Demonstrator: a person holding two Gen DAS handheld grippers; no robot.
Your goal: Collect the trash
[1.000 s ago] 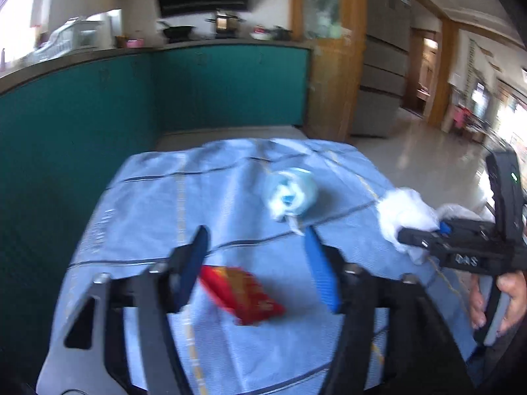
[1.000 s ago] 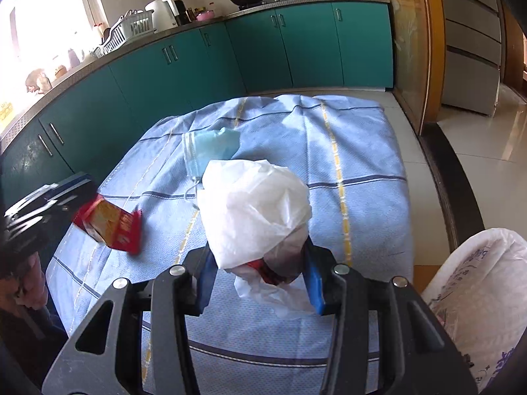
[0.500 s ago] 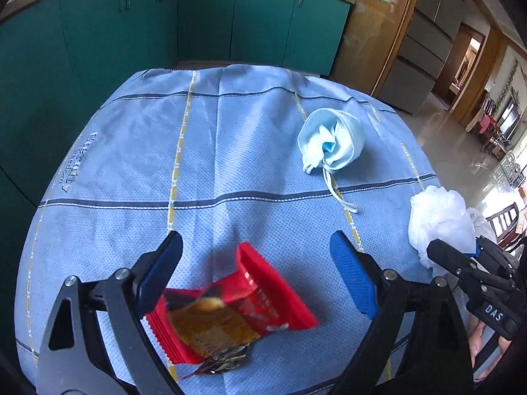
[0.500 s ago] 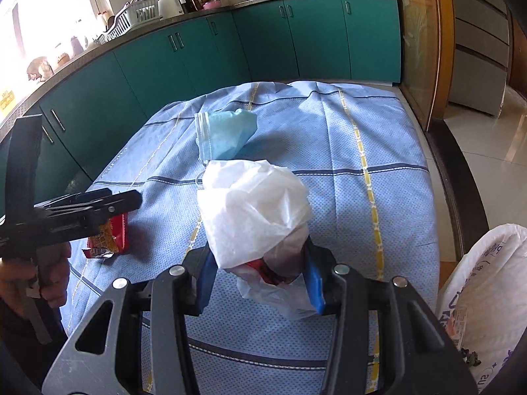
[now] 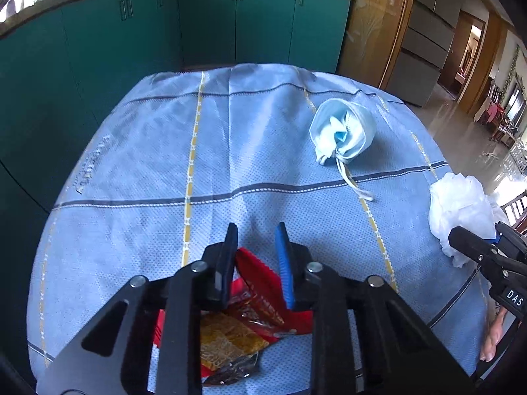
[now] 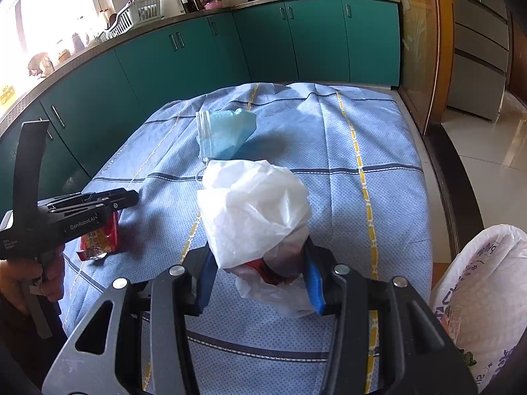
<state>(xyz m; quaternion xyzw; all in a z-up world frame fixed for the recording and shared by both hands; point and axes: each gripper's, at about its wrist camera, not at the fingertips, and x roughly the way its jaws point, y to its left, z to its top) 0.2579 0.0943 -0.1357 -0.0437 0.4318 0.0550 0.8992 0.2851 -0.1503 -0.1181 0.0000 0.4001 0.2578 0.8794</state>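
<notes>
Clamping down on the red snack wrapper [image 5: 263, 283], our left gripper [image 5: 255, 256] now has its jaws drawn in tight around the wrapper's upper fold, where half a second ago they stood wide open on either side of it. The wrapper lies at the near left of the blue striped cloth [image 5: 138, 177], its crumpled yellow and silver end trailing out below the fingers. That closing means the pick is made, by our reckoning, and the next thing is to lift it clear and carry it to the bag.

Our right gripper [image 6: 260, 276] is clenched on the white plastic bag [image 6: 253, 204], held upright over the near middle of the cloth, with something red showing low inside it; it has not shifted over the past second. A blue face mask [image 6: 227, 131] lies loose farther off, beyond the bag, and has yet to be collected. A larger white sack [image 6: 481, 296] stands off the cloth at the near right.
</notes>
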